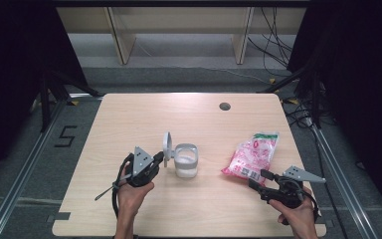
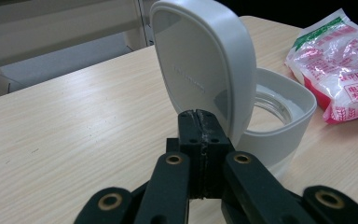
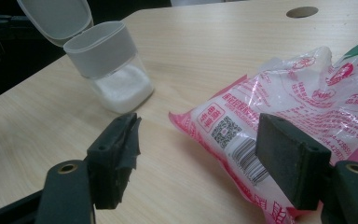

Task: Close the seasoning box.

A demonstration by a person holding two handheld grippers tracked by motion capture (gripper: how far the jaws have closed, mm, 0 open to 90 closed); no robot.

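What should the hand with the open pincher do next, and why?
Probably ease the right gripper forward and close it on the near end of the pink bag. Its jaws stand open with the bag's corner just ahead of them, not yet pinched. The jar already has its lid flipped up, and the shut left gripper sits right by that lid, so the jar looks ready for filling.

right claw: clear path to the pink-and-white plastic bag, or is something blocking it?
Probably yes. The right claw is open, and the near end of the pink-and-white plastic bag lies flat on the wooden table just ahead of its jaws. The lidded white container stands well off to one side.
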